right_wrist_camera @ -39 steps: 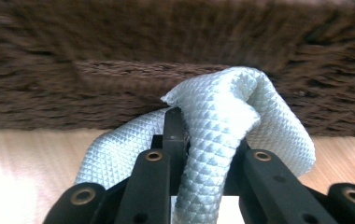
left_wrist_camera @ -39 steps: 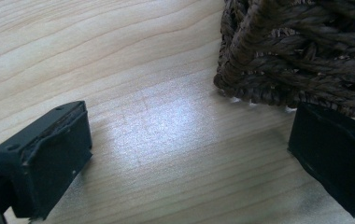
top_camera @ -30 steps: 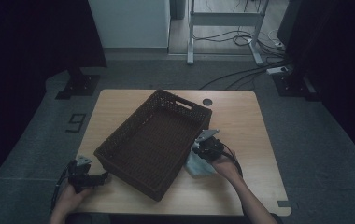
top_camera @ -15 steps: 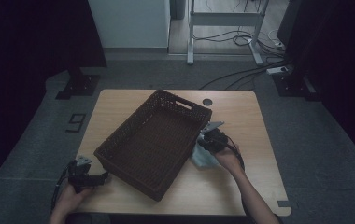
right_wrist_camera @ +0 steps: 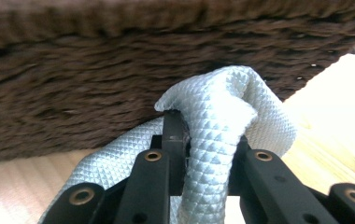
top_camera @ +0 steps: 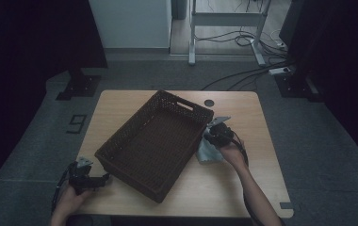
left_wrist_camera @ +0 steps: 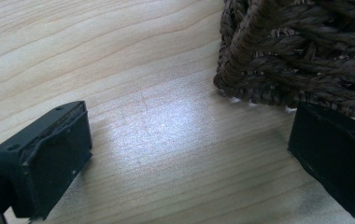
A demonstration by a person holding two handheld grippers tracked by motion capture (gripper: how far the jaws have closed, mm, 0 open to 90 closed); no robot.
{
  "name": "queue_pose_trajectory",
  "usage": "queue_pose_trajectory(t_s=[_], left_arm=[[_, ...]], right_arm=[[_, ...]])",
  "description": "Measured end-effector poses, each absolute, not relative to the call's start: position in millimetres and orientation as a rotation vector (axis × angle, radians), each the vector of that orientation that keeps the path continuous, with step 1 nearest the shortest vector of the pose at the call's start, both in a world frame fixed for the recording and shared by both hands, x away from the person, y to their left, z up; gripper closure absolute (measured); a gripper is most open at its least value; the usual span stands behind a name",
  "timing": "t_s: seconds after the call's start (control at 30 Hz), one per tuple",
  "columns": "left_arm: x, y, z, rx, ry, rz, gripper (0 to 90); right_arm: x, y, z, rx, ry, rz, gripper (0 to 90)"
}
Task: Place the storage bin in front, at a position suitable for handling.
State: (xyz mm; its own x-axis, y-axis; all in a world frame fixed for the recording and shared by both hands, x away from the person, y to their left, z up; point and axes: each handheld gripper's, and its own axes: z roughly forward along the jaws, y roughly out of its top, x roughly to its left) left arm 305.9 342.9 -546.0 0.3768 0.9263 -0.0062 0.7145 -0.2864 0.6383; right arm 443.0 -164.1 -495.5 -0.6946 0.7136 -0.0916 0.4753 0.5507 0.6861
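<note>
A: High view. What is seen relative to the woven basket [top_camera: 156, 143]?

B: The dark basket is set at an angle on the wooden table [top_camera: 252, 188]. The right gripper [top_camera: 213, 133] is held just beside the basket's right long wall, and a pale cloth [top_camera: 208, 151] is draped from it onto the table against that wall. The left gripper [top_camera: 102, 178] is rested on the table near the basket's nearest left corner, pointed toward it.

A: Left gripper view. How are the jaws set?

B: They are spread wide apart, with bare table [left_wrist_camera: 157, 140] between them and nothing gripped. A corner of the basket [left_wrist_camera: 301, 51] is seen just beyond the right-hand jaw; whether it is touched cannot be told.

A: Right gripper view. What is held?

B: The jaws are drawn close together on a fold of the light blue, diamond-textured cloth [right_wrist_camera: 217, 135], which is pinched between them and bunched above the tips. The basket's woven wall [right_wrist_camera: 96, 79] is seen directly behind the cloth, very near it.
</note>
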Motion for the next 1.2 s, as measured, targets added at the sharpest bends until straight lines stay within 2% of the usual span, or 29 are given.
queue_pose_trajectory(t_s=[0.77, 1.2], left_arm=[[305.9, 343.1, -546.0, 2.088, 1.405, 0.499, 0.0], [306.0, 343.1, -546.1, 2.088, 1.404, 0.5, 0.0]], right_arm=[[480.5, -184.6, -498.4, 1.099, 2.328, 0.883, 77.5], [485.8, -183.7, -520.7, 1.118, 2.361, 0.838, 78.2]])
